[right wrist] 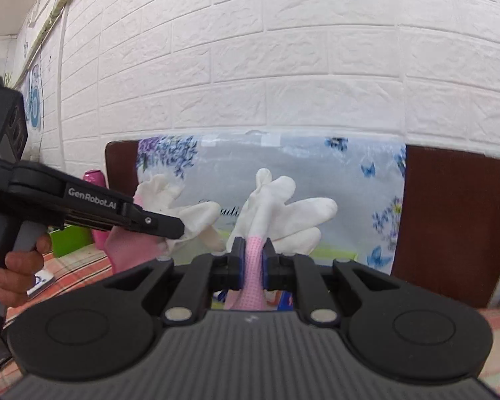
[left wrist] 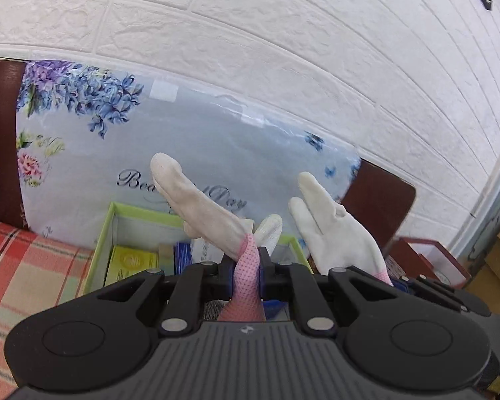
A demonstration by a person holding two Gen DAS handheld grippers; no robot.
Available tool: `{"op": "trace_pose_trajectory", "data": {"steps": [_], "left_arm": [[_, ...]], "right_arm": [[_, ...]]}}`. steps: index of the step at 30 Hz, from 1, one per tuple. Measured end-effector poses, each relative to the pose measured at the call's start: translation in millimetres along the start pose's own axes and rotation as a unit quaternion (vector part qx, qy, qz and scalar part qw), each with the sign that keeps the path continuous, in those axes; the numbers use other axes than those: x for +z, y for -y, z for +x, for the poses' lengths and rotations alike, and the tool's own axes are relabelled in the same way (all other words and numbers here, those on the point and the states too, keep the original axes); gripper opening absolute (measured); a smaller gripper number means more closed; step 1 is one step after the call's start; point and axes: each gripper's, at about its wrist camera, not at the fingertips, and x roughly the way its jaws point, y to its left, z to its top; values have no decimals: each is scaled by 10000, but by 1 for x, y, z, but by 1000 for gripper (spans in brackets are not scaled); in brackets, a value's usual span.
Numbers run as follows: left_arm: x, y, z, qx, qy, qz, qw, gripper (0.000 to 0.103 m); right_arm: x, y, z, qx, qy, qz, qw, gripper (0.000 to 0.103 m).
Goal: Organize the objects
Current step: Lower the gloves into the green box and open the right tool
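The left gripper pinches one white glove by its pink cuff; the right gripper likewise clamps a second glove; two in all.

Knit cloth gloves, matt plastic hand-held gripper, glossy wrapped pillow, rough embossed wall

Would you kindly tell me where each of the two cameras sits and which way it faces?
Left wrist: sits on the left tongs, facing the floral pillow and brick wall; its tongs clamp a pink-cuffed white glove above a green box.
Right wrist: sits on the right tongs, facing the same wall; its tongs clamp the other glove; the left tongs and a hand show at left.
Shared: both gloves, pillow, wall.
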Motion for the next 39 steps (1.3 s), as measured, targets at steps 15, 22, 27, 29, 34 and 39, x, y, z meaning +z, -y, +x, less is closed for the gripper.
{"op": "trace_pose_trajectory", "data": {"steps": [15, 22, 27, 29, 34, 39], "left_arm": [[-26, -53, 68, 1053, -346, -71, 9938, 77], [-18, -33, 35, 1123, -153, 4, 9936, 78], [-21, 2, -1, 1627, -131, 352, 9860, 79], [-29, 14, -14, 1687, -26, 459, 9846, 81], [-52, 33, -39, 1800, 29, 588, 9819, 82], [-73, 42, -53, 1816, -48, 670, 9811, 82]], "right_arm": [[-48, 10, 110, -466, -890, -431, 9940, 64], [-29, 8, 81, -533, -505, -206, 9971, 88], [-10, 1, 33, -590, -2, 7, 9983, 103], [-7, -1, 15, -586, 95, 154, 9981, 103], [-13, -3, -28, -486, 172, 452, 9977, 103], [-28, -11, -60, -570, 225, 379, 9974, 103]]}}
